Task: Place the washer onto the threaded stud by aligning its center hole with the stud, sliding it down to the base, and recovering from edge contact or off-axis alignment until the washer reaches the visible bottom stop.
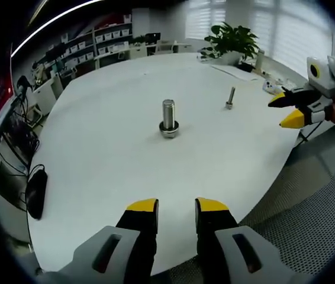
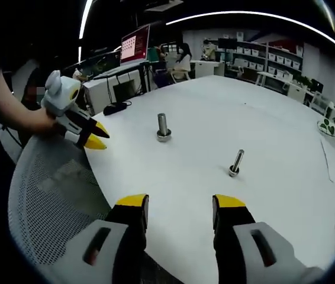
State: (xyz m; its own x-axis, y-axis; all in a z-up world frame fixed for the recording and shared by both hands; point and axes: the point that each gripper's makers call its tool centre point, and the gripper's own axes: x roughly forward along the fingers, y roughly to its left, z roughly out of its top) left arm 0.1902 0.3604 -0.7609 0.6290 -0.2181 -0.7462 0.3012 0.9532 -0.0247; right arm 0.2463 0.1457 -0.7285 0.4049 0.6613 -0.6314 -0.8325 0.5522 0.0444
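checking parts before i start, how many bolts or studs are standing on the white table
2. The thick stud stands near the table centre with a washer at its base. The thin bolt stands apart, nearer the right claw. No others visible.

Left gripper (image 1: pixel 176 206) and right gripper (image 2: pixel 180 202) held level, jaws parted and empty, facing each other, well apart.

My stud (image 1: pixel 168 114) stands upright on the white table (image 1: pixel 114 165), a thick shiny cylinder. The washer (image 1: pixel 168 128) lies flat round its foot, already at the bottom. From my right gripper view, both show mid-table.
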